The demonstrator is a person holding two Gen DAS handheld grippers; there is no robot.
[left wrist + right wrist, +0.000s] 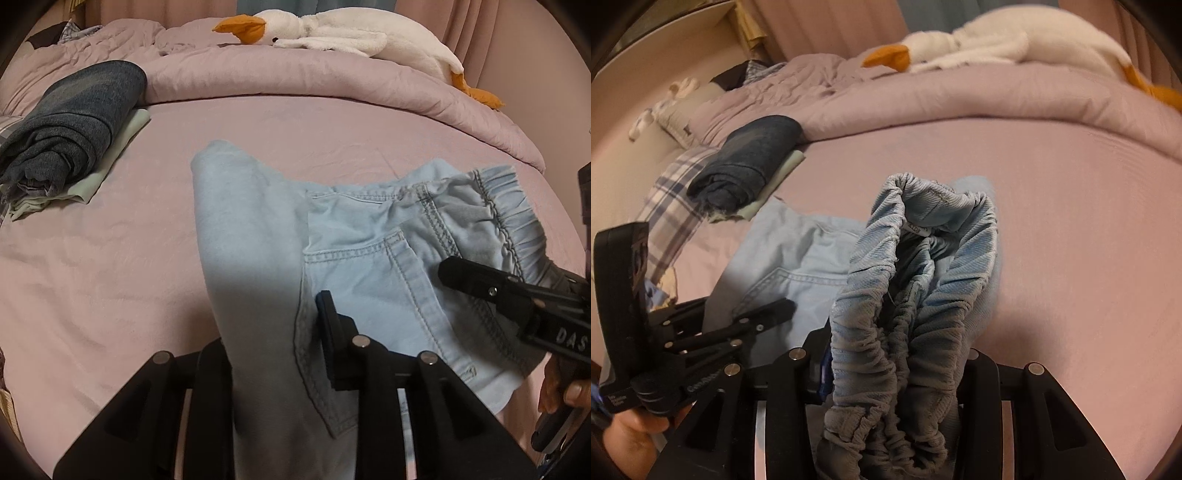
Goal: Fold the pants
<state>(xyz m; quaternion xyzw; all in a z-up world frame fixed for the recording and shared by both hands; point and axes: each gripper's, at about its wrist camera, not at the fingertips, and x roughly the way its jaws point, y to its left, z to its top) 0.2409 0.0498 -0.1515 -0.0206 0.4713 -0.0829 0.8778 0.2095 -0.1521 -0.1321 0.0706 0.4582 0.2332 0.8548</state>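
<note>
Your right hand-held gripper [894, 373] grips the light blue denim pants' [369, 258] elastic waistband; the left hand-held gripper [273, 332] straddles a leg fold on the pink bed [110, 277], grip unclear.

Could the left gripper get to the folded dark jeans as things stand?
Probably not yet: the left gripper has light blue pants between its fingers. The pink sheet toward the dark jeans looks free otherwise.

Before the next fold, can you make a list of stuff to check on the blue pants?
1. Right claw grips the waistband: ok.
2. Left claw has a pant leg between its fingers: ok; whether it pinches, cannot tell.
3. Pants lie flat: not ok, waistband bunched.
4. Bare sheet beside the pants: ok.
5. Dark jeans lie apart from the pants: ok.
</note>
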